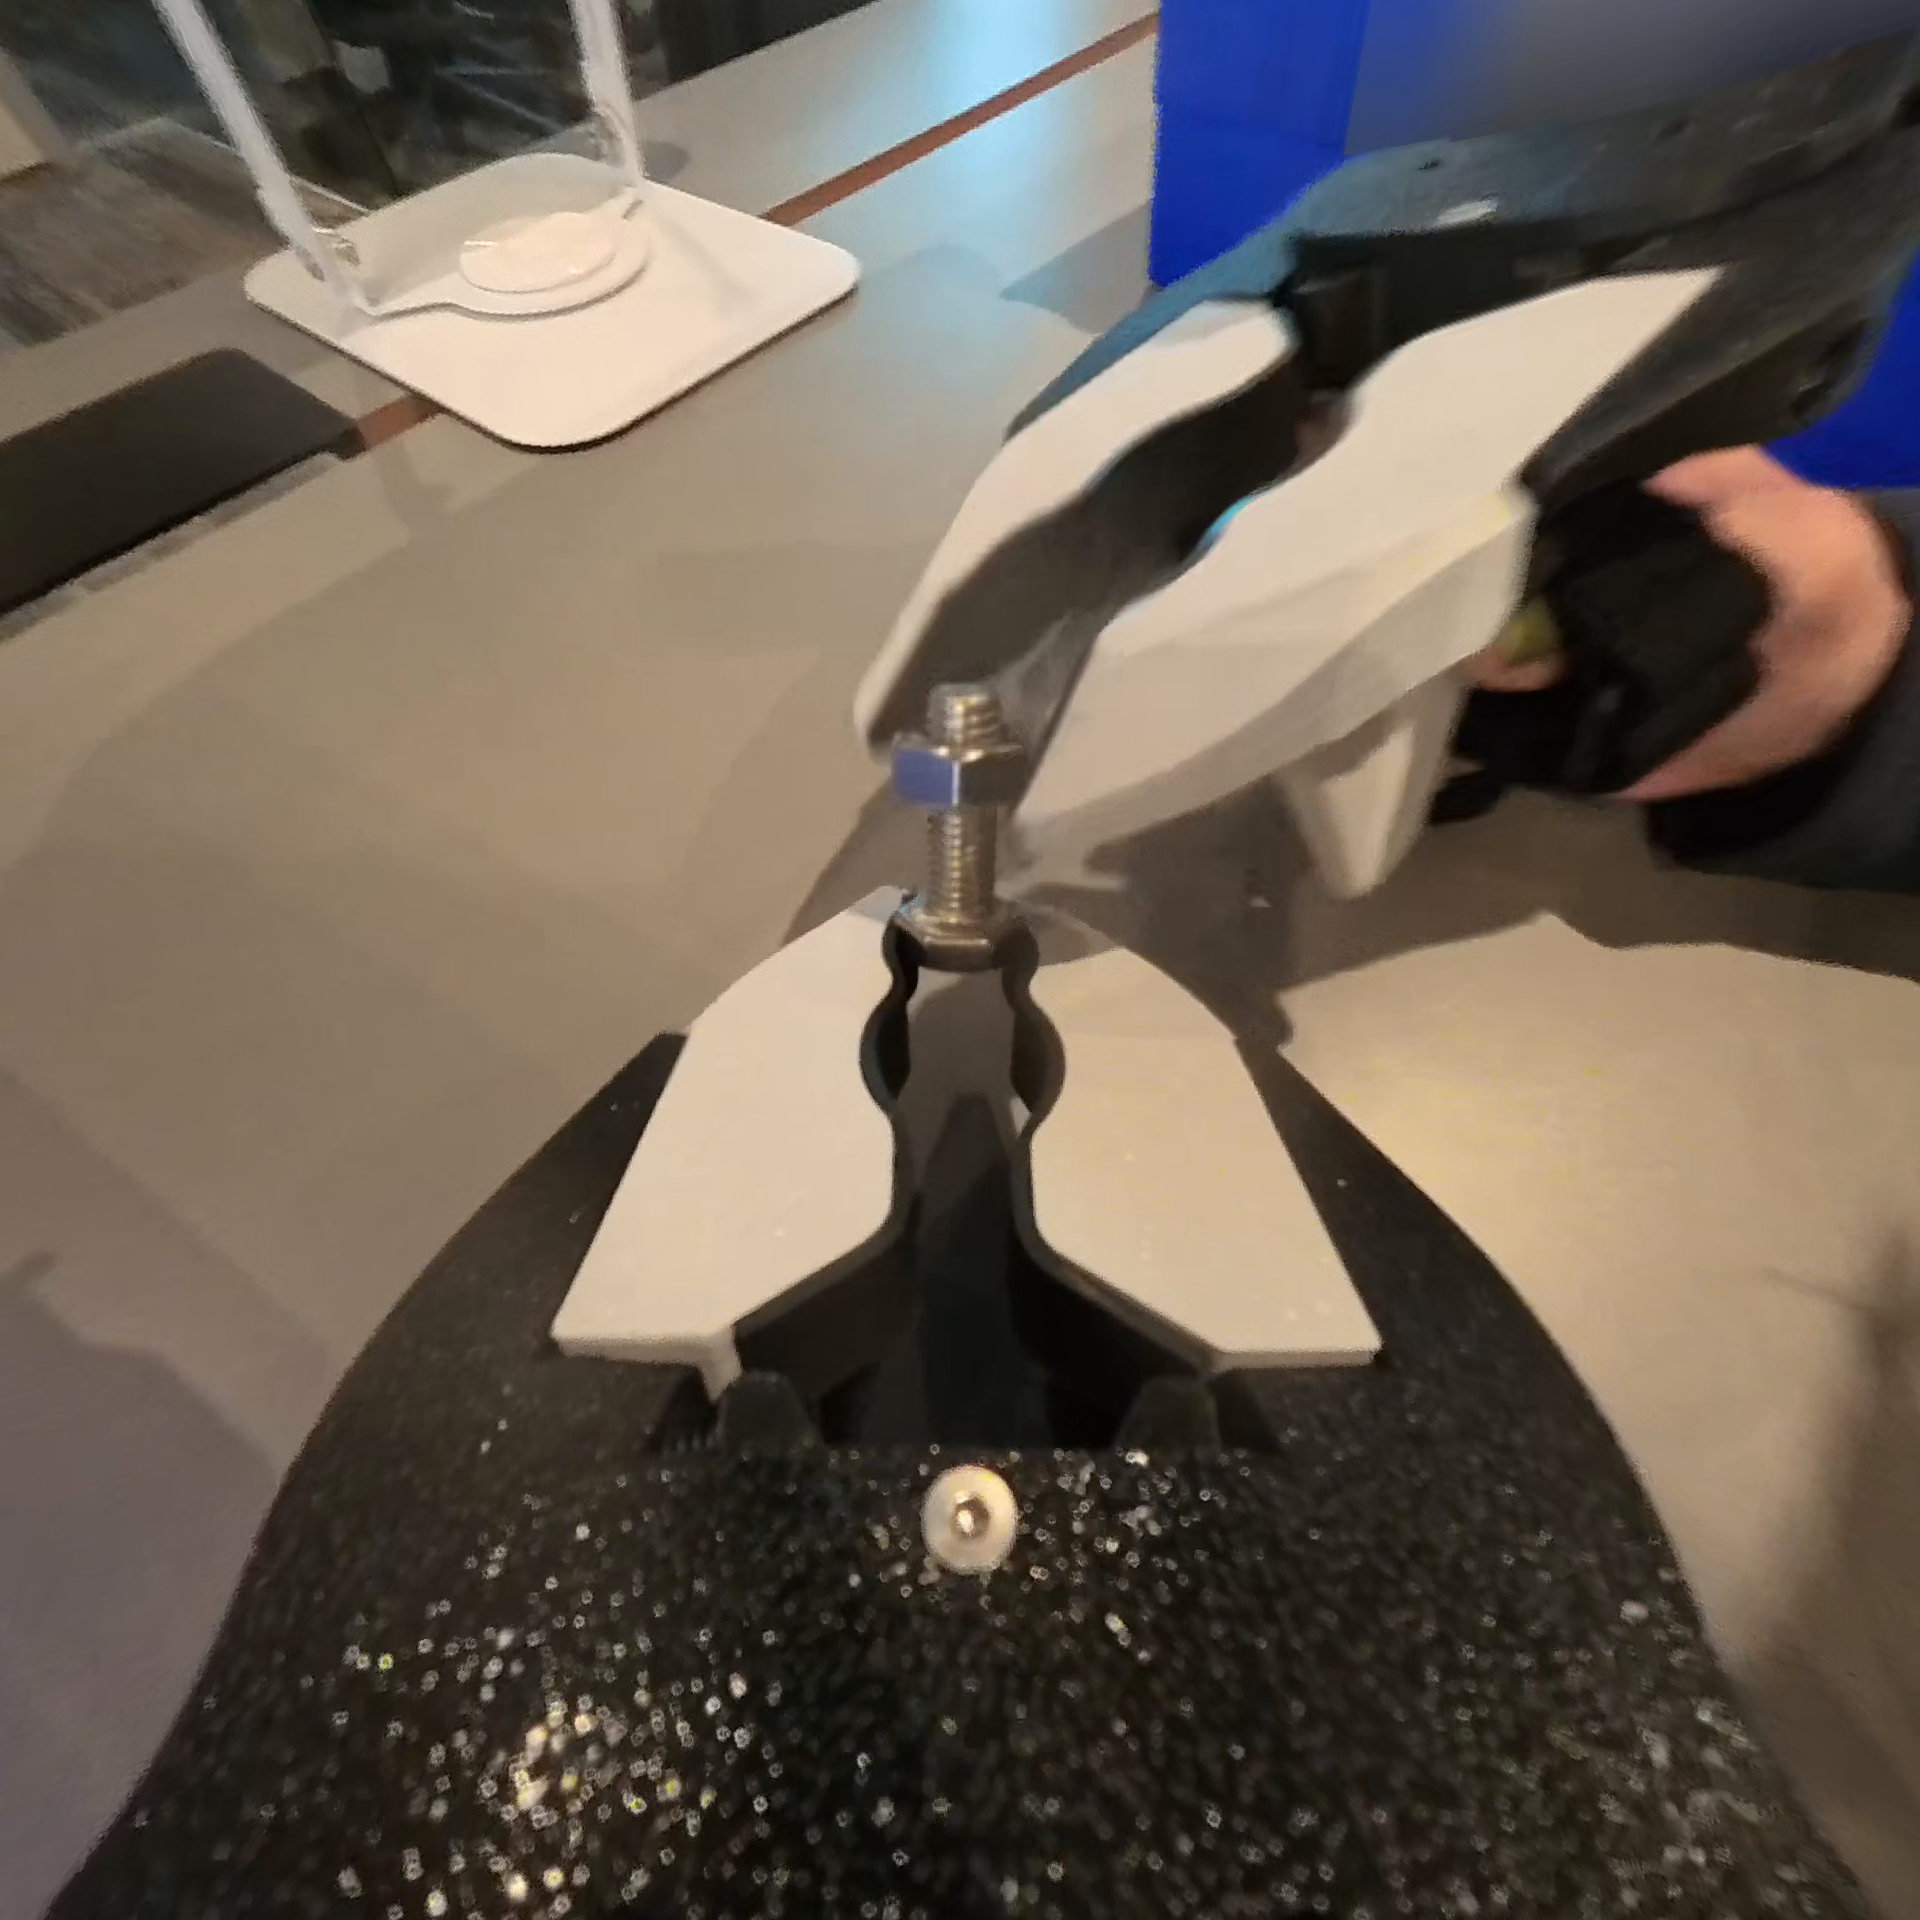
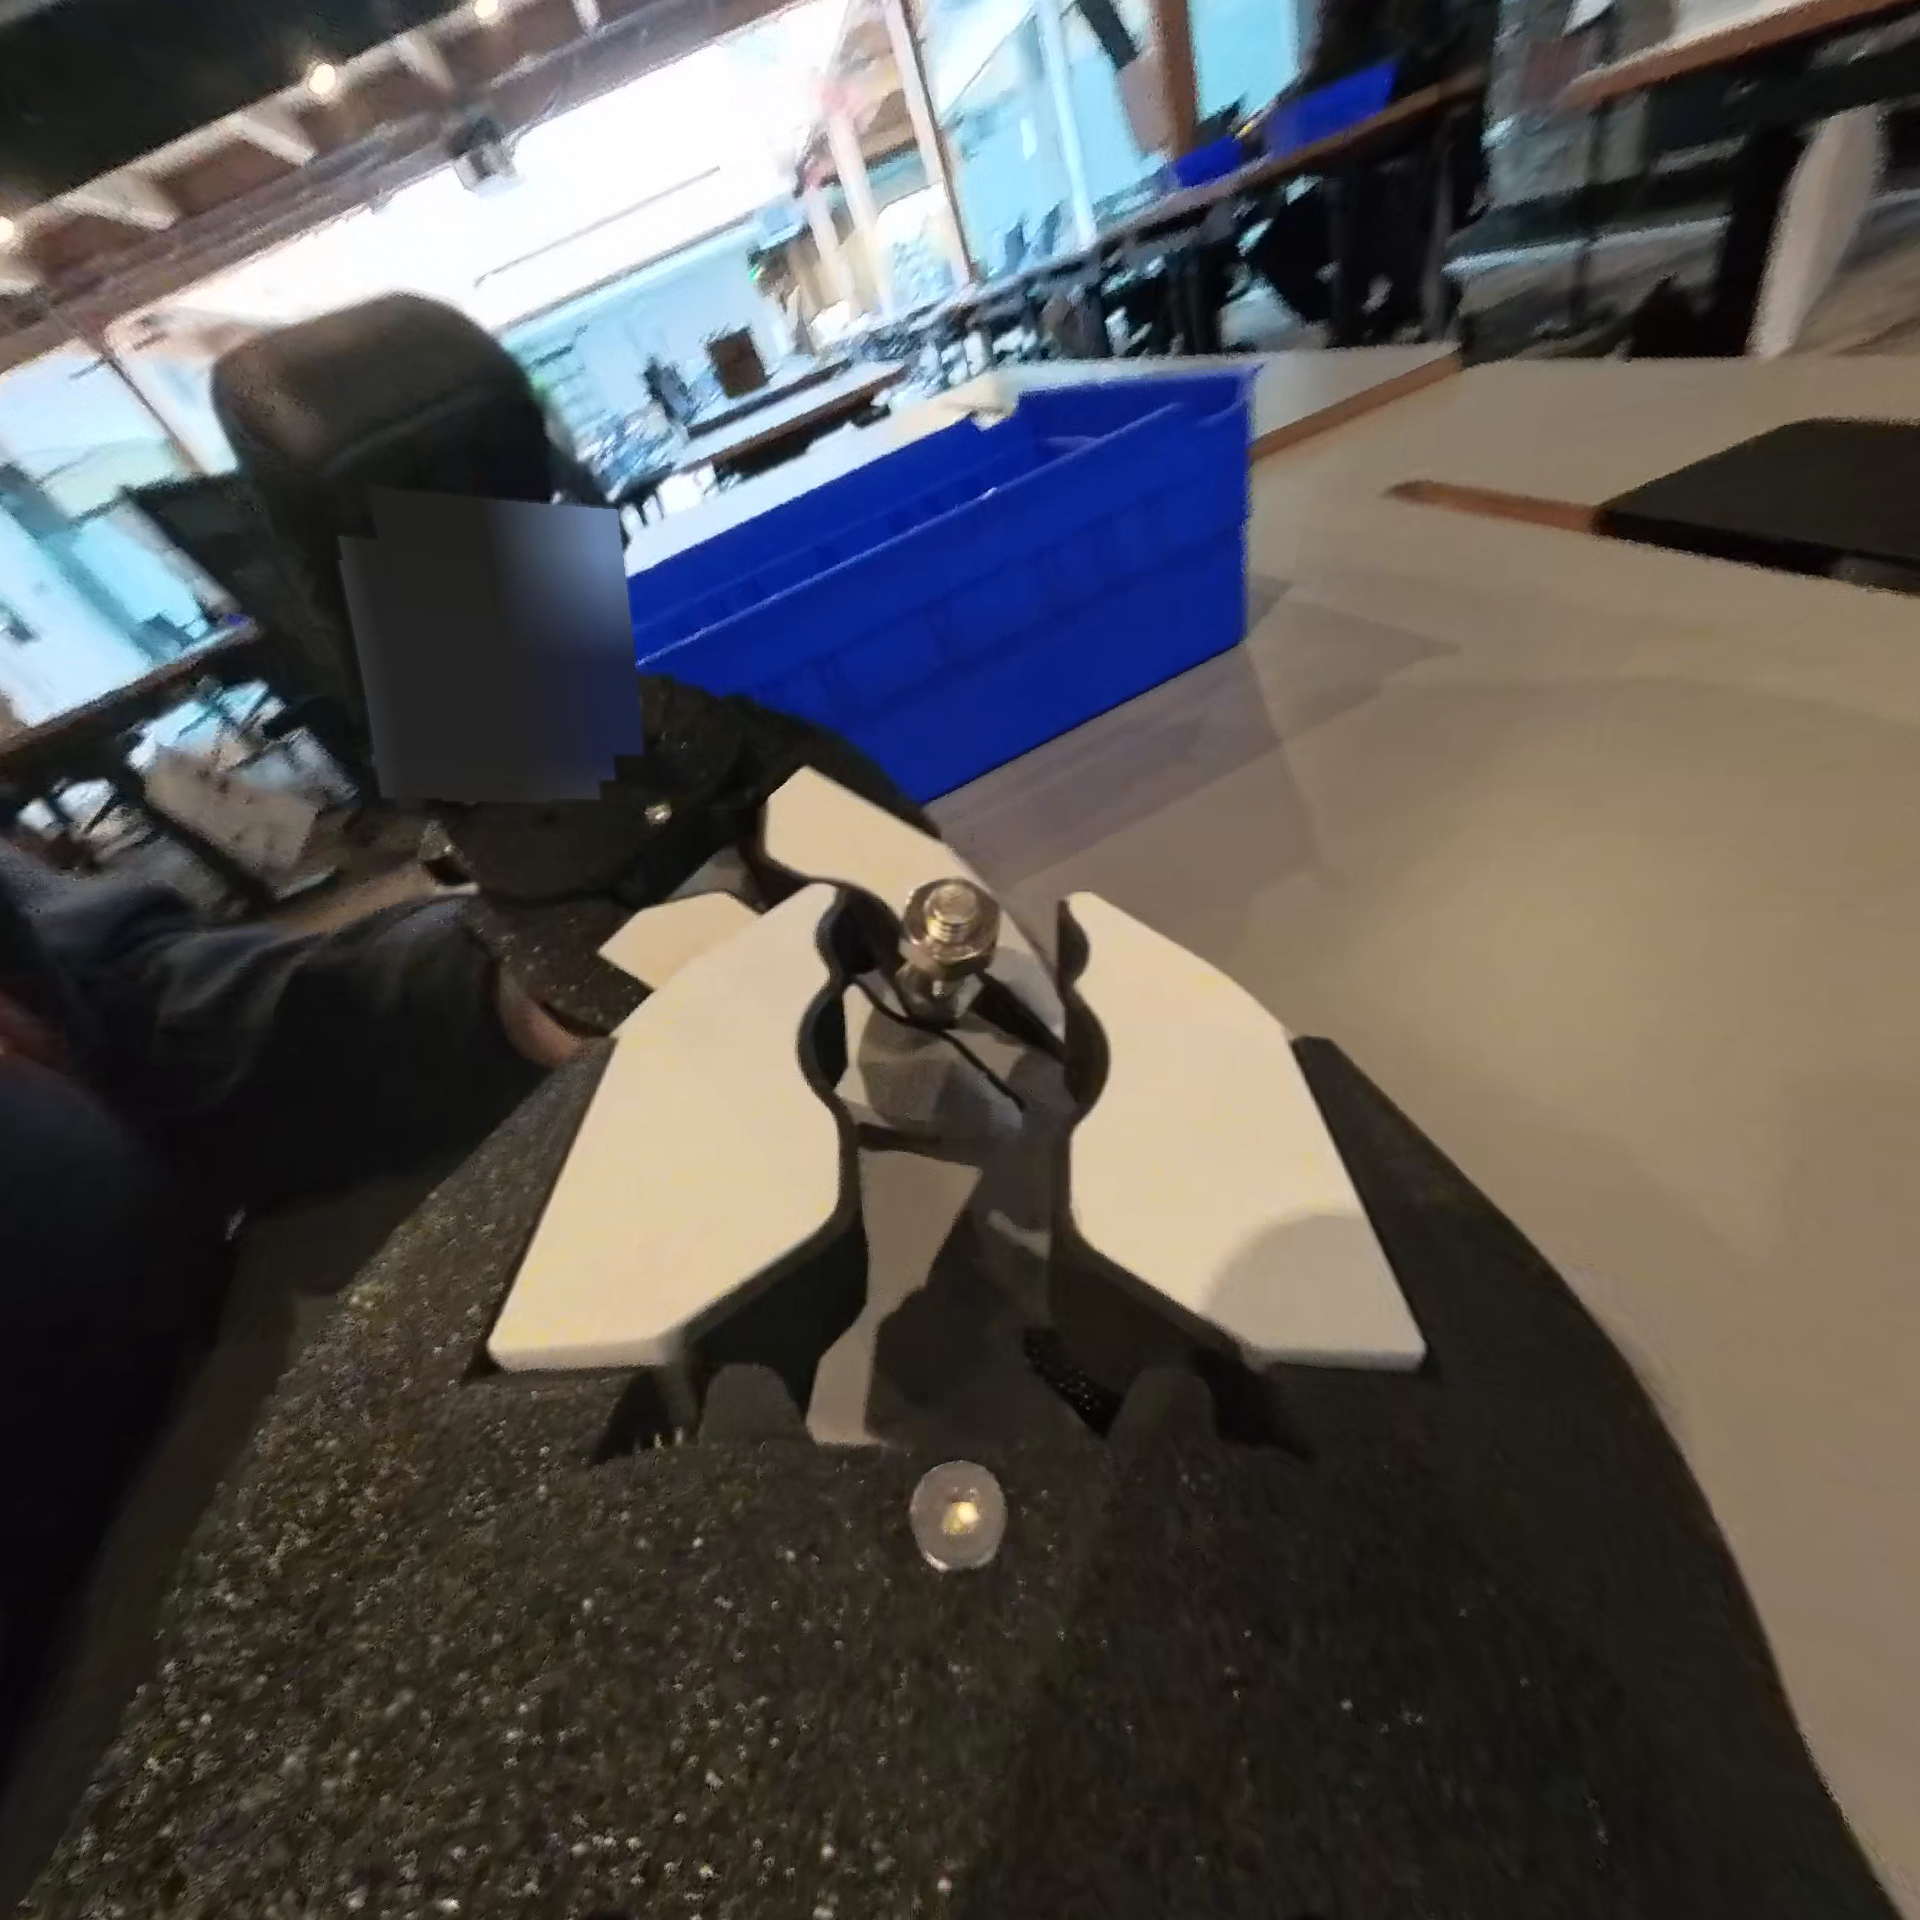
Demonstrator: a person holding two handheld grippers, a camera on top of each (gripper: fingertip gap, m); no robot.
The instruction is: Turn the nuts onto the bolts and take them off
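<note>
Fingertips of the left gripper [image 1: 951,951] clench the hex head of a steel bolt [image 1: 961,831], holding it upright with the nut [image 1: 945,774] threaded near its top, while the right gripper [image 2: 951,956] sits around that nut with its jaws parted and a visible gap on the right side, so contact is hard to judge. Motion blur smears the right gripper's fingers [image 1: 1091,582], and the bolt's head is half hidden. Beyond lie a grey table [image 1: 416,727], a white square base [image 1: 561,301], a blue bin [image 2: 956,582] and a workshop with more tables.
</note>
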